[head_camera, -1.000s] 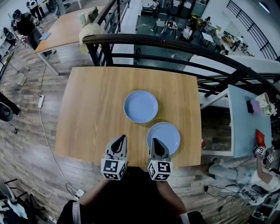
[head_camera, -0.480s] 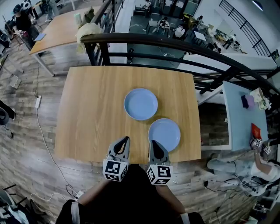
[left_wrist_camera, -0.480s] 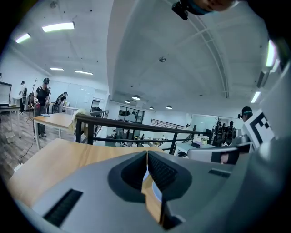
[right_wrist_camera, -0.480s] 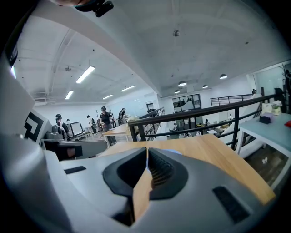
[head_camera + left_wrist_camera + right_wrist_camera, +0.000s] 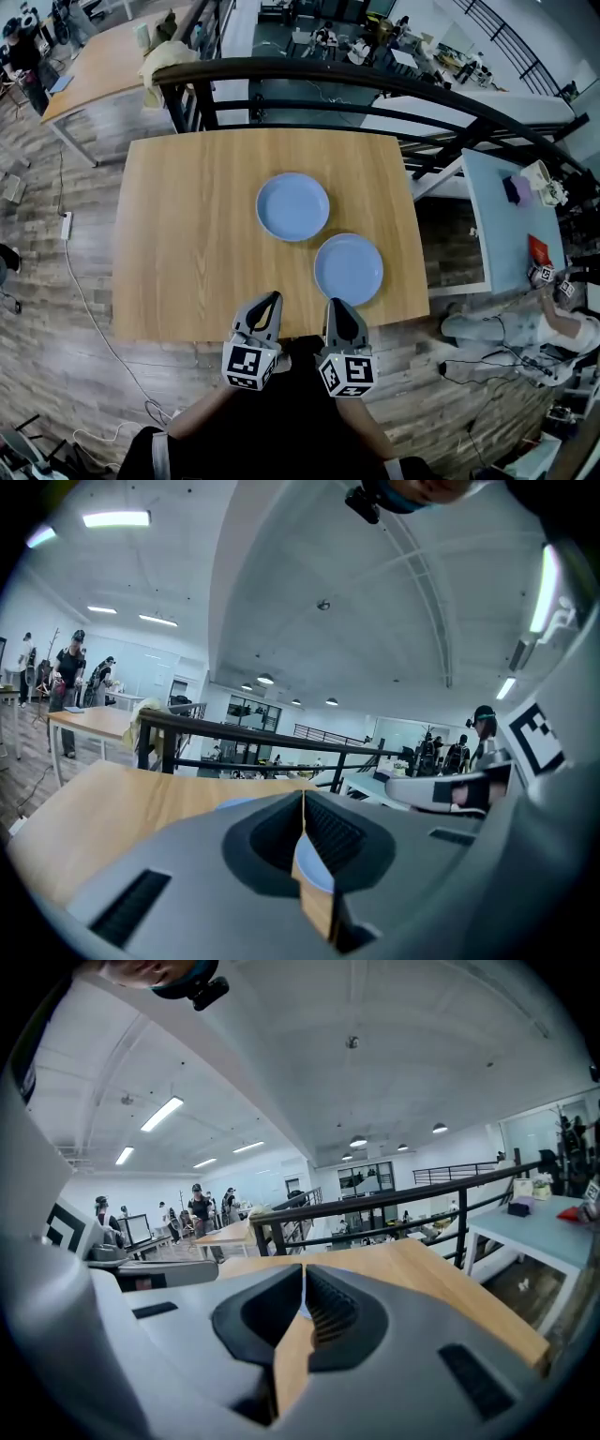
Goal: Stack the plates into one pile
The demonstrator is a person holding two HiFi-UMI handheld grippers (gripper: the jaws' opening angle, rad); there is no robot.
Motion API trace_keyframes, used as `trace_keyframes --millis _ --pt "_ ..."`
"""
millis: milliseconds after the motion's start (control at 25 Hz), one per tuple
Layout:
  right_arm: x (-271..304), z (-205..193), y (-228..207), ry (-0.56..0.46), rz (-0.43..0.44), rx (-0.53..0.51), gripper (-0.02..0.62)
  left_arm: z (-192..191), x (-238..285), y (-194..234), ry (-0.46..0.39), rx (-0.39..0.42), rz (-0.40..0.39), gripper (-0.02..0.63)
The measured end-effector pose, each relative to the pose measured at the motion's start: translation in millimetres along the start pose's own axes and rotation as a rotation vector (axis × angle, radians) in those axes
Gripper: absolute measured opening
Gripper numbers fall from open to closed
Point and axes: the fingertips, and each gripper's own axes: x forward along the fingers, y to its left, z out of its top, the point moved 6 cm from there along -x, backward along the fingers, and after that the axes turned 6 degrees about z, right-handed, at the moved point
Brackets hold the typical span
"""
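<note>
A wooden table (image 5: 187, 234) stands before a black railing (image 5: 309, 70). At its near edge the left gripper (image 5: 272, 298) and right gripper (image 5: 336, 305) hover, each with jaws pressed together and empty. The near blue plate (image 5: 348, 269) lies at one o'clock from the right gripper, and the far blue plate (image 5: 292, 206) sits just beside it at eleven o'clock

Two round, pale blue plates with shallow raised rims lay flat and right side up on the wooden table (image 5: 187, 234), unstacked; the far plate (image 5: 292, 206) sat near the table's middle; the near plate (image 5: 348, 268) lay just beside it, nearer the front right corner; their rims were close but apart.
</note>
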Motion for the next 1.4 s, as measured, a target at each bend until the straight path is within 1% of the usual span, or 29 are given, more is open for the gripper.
trace_keyframes --millis 80,240,480,760,1080,1280,1400 --pt "-6.8 -0.5 -5.0 -0.007 -0.026 0.005 0.035 -3.1 -1.6 -5.1 0.009 0.006 -0.018 0.026" --pt "-15.0 1.4 -14.9 -0.017 -0.055 0.015 0.035 -3.1 -1.6 -11.2 0.013 0.008 -0.030 0.026" --pt "-22.2 4.9 -56.0 -0.015 -0.053 0.013 0.035 -5.1 18.7 -37.6 0.005 0.001 -0.006 0.026" --pt "-30.2 4.7 -115.7 0.005 0.009 0.004 0.035 -20.8 42.0 -79.7 0.010 -0.024 0.081 0.026" --pt "-31.8 -1.8 -186.6 0.049 0.097 0.001 0.035 -46.2 66.0 -127.3 0.046 -0.043 0.189 0.028" --pt "-27.8 -14.7 -221.1 0.093 0.146 0.001 0.037 -62.3 78.9 -142.0 0.044 -0.064 0.281 0.028" --pt "-22.0 -25.4 -239.0 0.124 0.185 -0.029 0.037 -77.7 87.4 -146.4 0.048 -0.085 0.339 0.028"
